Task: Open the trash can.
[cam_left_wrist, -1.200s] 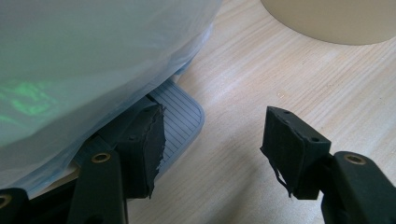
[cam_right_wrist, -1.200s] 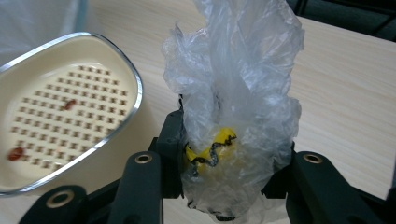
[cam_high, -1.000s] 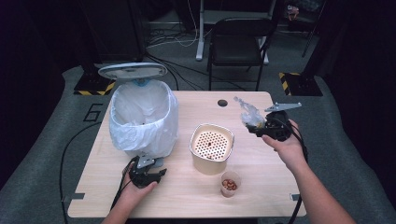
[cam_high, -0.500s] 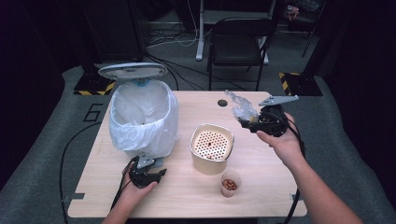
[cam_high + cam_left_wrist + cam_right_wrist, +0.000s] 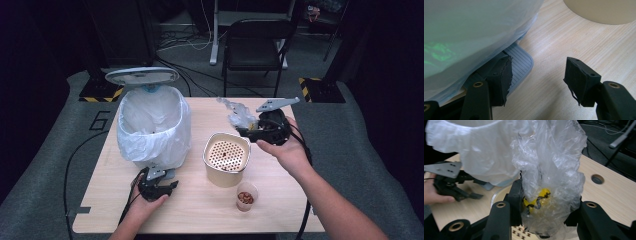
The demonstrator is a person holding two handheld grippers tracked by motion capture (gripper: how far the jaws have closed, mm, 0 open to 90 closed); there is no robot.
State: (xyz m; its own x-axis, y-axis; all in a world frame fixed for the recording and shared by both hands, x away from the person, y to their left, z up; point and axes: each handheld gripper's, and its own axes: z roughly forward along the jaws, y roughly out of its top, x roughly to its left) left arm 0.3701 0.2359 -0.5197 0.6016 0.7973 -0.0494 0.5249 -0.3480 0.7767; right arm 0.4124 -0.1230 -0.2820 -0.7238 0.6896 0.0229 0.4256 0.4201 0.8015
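Note:
A bin lined with a white bag (image 5: 152, 127) stands at the table's left, its lid (image 5: 141, 76) raised. My left gripper (image 5: 156, 187) rests low at the bin's front, open, with one jaw on the ribbed grey pedal (image 5: 520, 62) and the other over bare wood; its gap (image 5: 539, 80) holds nothing. My right gripper (image 5: 250, 131) hovers above the table right of centre, shut on a crumpled clear plastic bag (image 5: 237, 114). In the right gripper view the bag (image 5: 549, 170) rises between the jaws (image 5: 546, 205), with something yellow inside, and the bin liner (image 5: 481, 150) hangs just beyond.
A cream canister with a perforated top (image 5: 226, 157) stands mid-table, just below the right gripper. A small cup of nuts (image 5: 245, 196) sits near the front edge. The table has a round hole (image 5: 597, 179) at the back. A black chair (image 5: 255, 45) stands behind the table.
My right gripper has carried the plastic bag leftward, closer to the bin. The left gripper has stayed at the pedal and the lid has stayed up.

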